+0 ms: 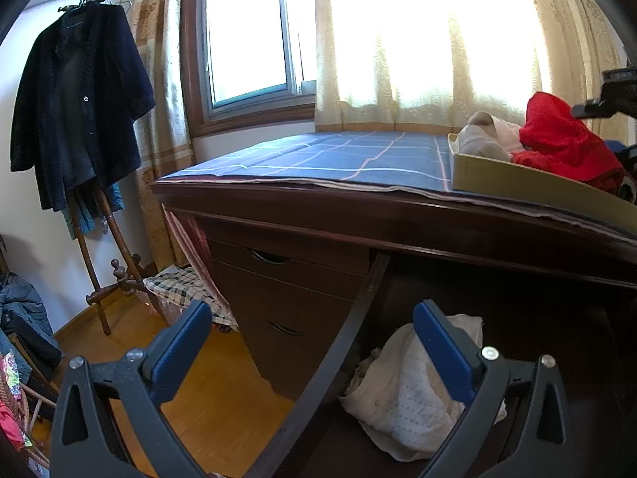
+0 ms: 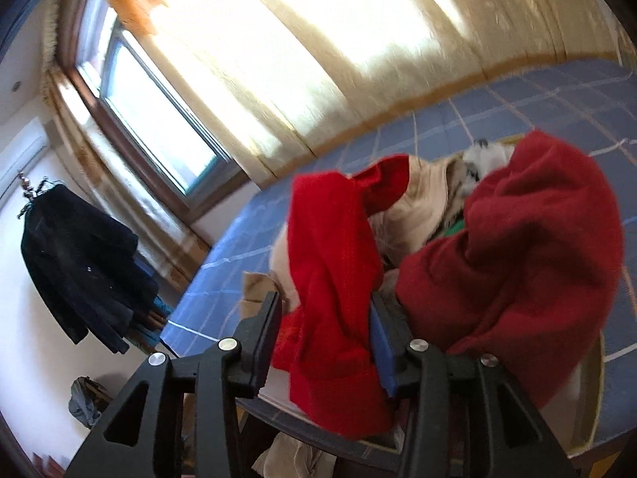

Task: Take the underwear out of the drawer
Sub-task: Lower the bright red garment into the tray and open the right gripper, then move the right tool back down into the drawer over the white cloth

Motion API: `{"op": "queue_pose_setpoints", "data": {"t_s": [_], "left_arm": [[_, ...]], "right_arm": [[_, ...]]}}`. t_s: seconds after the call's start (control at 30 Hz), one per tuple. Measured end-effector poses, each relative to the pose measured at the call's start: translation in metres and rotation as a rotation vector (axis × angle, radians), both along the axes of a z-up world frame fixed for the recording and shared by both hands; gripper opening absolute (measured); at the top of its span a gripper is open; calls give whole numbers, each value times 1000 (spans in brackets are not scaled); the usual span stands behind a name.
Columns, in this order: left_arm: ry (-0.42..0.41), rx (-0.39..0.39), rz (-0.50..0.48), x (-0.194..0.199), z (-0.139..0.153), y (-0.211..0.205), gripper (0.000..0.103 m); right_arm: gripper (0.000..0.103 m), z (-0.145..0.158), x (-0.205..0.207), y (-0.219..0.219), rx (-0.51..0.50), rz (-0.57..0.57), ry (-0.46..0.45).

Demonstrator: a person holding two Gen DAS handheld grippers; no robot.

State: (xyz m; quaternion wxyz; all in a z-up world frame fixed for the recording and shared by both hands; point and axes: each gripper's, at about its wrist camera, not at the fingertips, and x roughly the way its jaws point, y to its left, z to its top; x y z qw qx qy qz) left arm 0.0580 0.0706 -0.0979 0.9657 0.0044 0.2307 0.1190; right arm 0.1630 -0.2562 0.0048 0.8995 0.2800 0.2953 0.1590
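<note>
My left gripper [image 1: 312,314] stands open, low over the open dark wood drawer [image 1: 358,318]. A crumpled white dotted underwear piece [image 1: 410,390] lies in that drawer, just behind the right finger and not gripped. A bright red underwear piece [image 2: 330,279] hangs loosely between the parted jaws of my right gripper [image 2: 326,300], which is open. It hangs at the near edge of a yellow-green tray [image 1: 517,183] on the desk top. The tray holds a dark red garment [image 2: 517,259] and beige garments [image 2: 418,207].
The desk carries a blue checked cloth [image 1: 338,159] and stands against a curtained window [image 1: 247,40]. Shut drawers [image 1: 286,279] are to the left of the open one. A dark coat on a wooden stand [image 1: 79,99] and piled clothes [image 1: 24,318] are at the left.
</note>
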Motion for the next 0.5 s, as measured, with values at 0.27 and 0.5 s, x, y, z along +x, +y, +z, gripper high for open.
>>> {"op": "queue_pose_setpoints", "data": {"t_s": [0.27,0.5], "left_arm": [[3,14,5,0,0,0,103],[6,22,5,0,0,-1,103]], "right_arm": [[63,6,-60,11,-82,-51,-177],[63,-14,-92,22,-105,-52,-156]]}}
